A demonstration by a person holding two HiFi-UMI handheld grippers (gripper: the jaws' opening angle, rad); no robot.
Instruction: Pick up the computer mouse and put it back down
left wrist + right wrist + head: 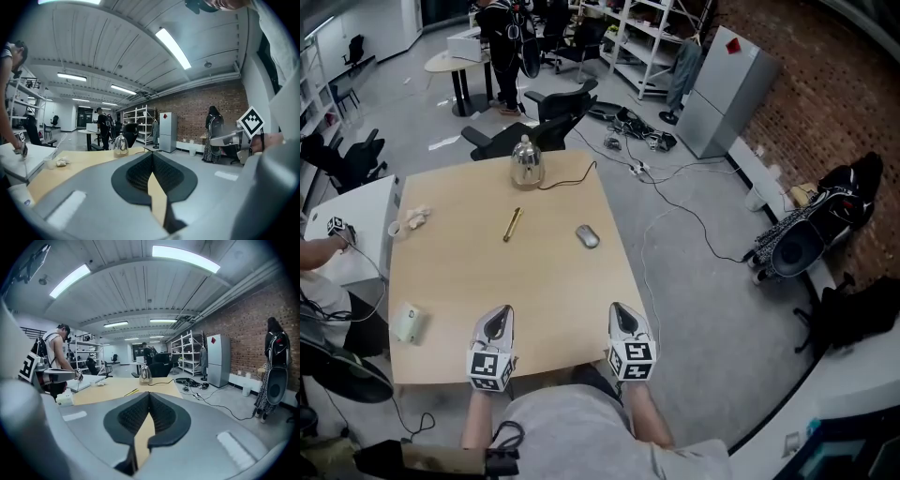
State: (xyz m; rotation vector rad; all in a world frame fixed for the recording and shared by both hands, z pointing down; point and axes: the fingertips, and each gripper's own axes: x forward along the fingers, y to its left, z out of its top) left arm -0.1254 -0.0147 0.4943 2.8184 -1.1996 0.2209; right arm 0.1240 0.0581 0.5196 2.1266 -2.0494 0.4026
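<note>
Hovering at the near edge of the table (553, 291), the left gripper (497, 321) and right gripper (624, 317) are closed and empty. The mouse (588, 236) lies at eleven o'clock beyond the right gripper. The pickup seems unstarted; next that gripper must reach and open.

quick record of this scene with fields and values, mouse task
surface: light wooden table
computer mouse: grey, lying on the table right of centre, untouched
left gripper: jaws together, empty, over the near table edge
right gripper: jaws together, empty, the one closer to the mouse
other items: silver kettle at the far edge; gold pen-like stick mid-table
task stage: mouse not yet picked up
</note>
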